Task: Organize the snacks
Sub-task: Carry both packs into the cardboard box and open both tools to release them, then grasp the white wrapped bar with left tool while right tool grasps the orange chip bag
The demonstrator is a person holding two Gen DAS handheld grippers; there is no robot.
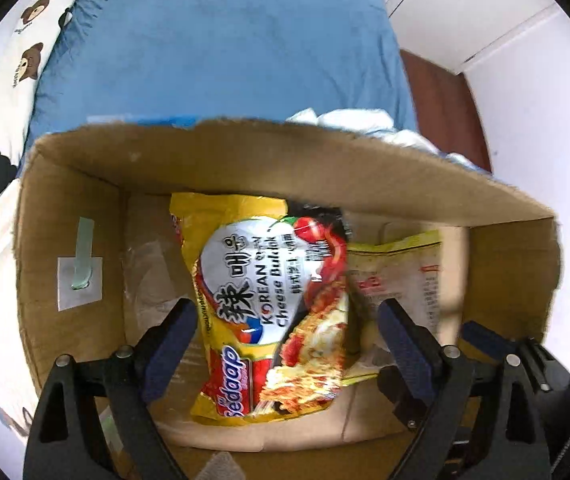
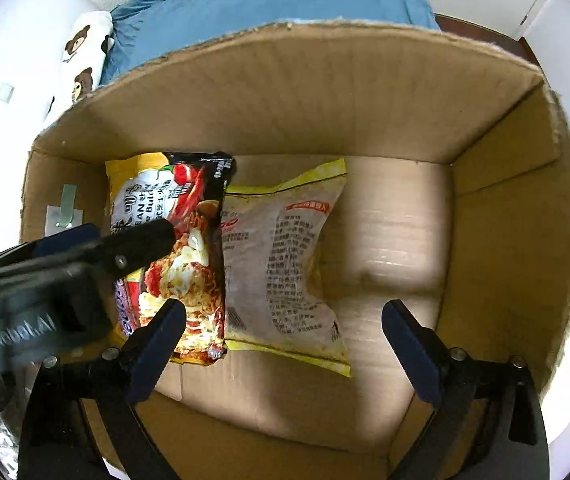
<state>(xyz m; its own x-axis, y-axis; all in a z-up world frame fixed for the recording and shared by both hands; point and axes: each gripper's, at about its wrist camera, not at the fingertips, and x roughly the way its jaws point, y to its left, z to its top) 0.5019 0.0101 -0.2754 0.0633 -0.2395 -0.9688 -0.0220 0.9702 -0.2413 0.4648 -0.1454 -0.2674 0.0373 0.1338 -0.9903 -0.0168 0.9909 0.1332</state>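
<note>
Cardboard box [image 2: 325, 92]: corrugated, open-topped, rough torn rim; set before a blue bed [image 1: 213, 40].
Sedaap noodle packet [image 1: 269, 304]: glossy crinkled plastic, laid flat on the box floor, left side.
Second packet [image 2: 285, 264]: pale printed back up, touching the first.
Left tool [image 1: 287, 328]: spread over the Sedaap packet, nothing pinched.
Right tool [image 2: 283, 332]: spread, nothing held.
Right view only: the box's bare right half is shown.

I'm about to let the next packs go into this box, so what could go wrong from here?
1. The Sedaap noodle pack overlaps the edge of the face-down yellow pack; further packs may pile unevenly rather than lie flat.
2. The left gripper and right gripper both hang open over the cardboard box, close together, so they could collide.
3. Either gripper could clip the box's ragged rim when lifting out.
</note>
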